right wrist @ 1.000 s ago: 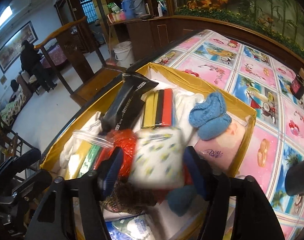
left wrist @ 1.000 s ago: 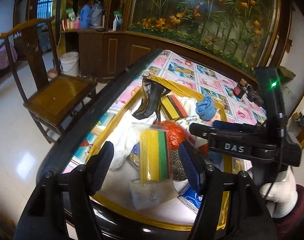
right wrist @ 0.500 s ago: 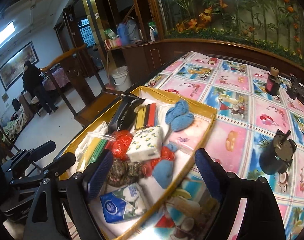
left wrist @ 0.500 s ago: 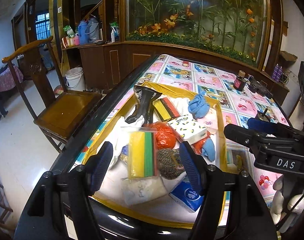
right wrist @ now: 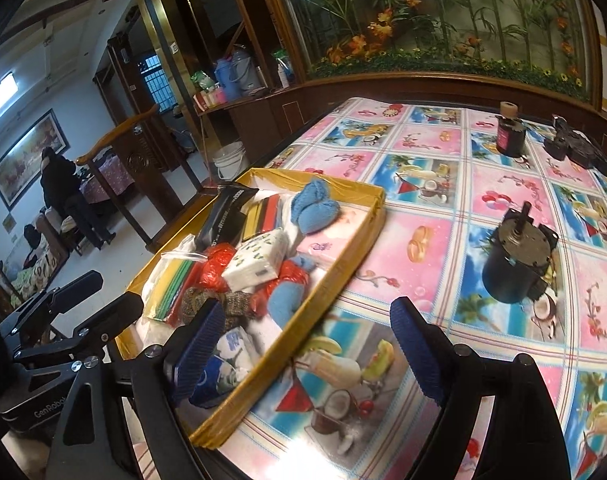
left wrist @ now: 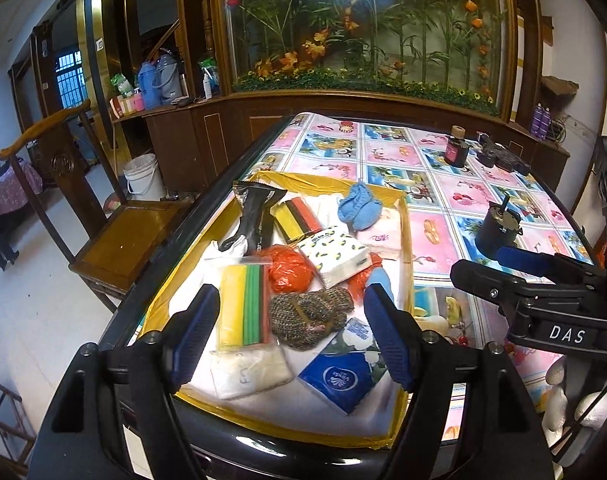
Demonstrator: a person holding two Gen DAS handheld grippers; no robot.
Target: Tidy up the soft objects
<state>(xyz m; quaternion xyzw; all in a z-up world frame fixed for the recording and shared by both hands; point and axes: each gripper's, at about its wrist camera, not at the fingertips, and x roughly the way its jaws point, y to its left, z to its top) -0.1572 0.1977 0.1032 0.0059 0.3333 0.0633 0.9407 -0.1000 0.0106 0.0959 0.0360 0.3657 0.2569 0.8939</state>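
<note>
Over the yellow tray (left wrist: pixel 406 240) on the surface (right wrist: pixel 483 184), both claws hang empty: left claw (left wrist: pixel 291 334) is opening above the striped cloth pack (left wrist: pixel 245 304) and knitted pouch (left wrist: pixel 309 314) (nothing pinched), right claw (right wrist: pixel 307 354) gapes wide beside the tray's edge, soft stuff piled inside

A tray (left wrist: pixel 405 236) of soft things sits at the counter's (right wrist: pixel 483 184) left edge. In it, a tissue pack (left wrist: pixel 335 254) lies atop others. A chair (left wrist: pixel 115 240) stands left of the counter
</note>
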